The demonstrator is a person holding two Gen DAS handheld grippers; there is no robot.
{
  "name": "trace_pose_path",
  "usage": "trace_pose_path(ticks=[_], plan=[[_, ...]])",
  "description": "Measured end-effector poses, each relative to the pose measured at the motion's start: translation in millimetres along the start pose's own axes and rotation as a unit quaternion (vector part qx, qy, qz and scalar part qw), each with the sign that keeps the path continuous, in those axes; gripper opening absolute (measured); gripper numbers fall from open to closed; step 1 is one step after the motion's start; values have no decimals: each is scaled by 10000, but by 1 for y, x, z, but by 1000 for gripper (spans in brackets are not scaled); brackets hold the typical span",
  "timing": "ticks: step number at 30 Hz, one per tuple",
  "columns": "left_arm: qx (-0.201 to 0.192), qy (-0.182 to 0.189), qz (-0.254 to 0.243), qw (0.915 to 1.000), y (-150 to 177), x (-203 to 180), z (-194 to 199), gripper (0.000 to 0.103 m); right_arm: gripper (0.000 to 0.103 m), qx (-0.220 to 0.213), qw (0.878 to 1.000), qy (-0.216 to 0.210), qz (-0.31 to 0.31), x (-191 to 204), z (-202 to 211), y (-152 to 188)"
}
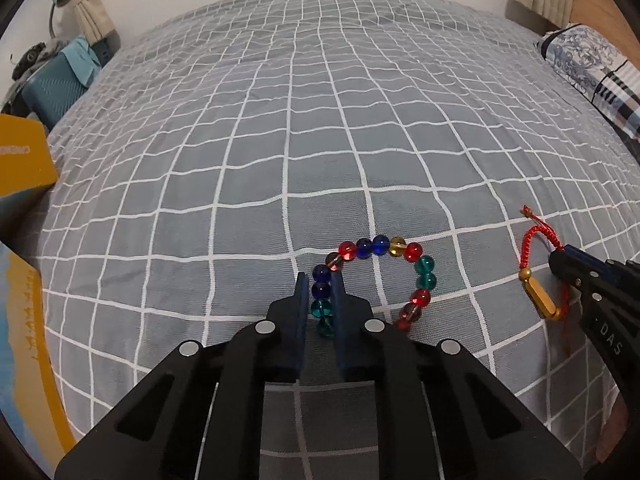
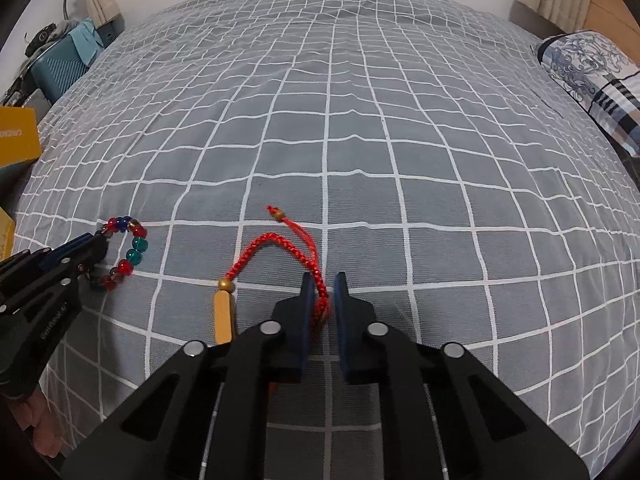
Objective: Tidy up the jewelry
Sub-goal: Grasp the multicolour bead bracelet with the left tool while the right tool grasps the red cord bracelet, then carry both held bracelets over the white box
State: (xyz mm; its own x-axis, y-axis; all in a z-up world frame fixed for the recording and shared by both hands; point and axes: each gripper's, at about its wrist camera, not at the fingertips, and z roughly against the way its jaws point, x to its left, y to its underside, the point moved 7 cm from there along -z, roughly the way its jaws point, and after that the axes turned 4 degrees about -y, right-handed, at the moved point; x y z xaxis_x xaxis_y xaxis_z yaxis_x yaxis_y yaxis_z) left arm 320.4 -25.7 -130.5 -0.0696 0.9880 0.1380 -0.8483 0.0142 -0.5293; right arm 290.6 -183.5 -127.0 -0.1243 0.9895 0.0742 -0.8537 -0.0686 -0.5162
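A bracelet of coloured glass beads (image 1: 380, 245) lies in a loop on the grey checked bedspread (image 1: 280, 120). My left gripper (image 1: 321, 280) is shut on its left side, with blue and teal beads between the pads. A red braided cord bracelet (image 2: 256, 246) with a gold tube (image 2: 224, 316) lies to its right. My right gripper (image 2: 323, 280) straddles the red cord with a small gap between its fingers; I cannot tell whether it pinches the cord. Each gripper shows in the other view: the right gripper (image 1: 560, 258) and the left gripper (image 2: 94, 240).
A yellow box (image 1: 22, 160) and another yellow box (image 1: 24, 340) sit at the bed's left edge. A teal case (image 1: 52, 88) stands beyond them. A patterned pillow (image 1: 592, 68) lies at the far right by the wooden headboard.
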Motion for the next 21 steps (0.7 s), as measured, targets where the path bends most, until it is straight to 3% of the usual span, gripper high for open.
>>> trace_pose_path(ticks=[21], plan=[[-423,291,210,9985,-17,11,55,9,6,-438,9989,-86,-116,-1,42,-14]])
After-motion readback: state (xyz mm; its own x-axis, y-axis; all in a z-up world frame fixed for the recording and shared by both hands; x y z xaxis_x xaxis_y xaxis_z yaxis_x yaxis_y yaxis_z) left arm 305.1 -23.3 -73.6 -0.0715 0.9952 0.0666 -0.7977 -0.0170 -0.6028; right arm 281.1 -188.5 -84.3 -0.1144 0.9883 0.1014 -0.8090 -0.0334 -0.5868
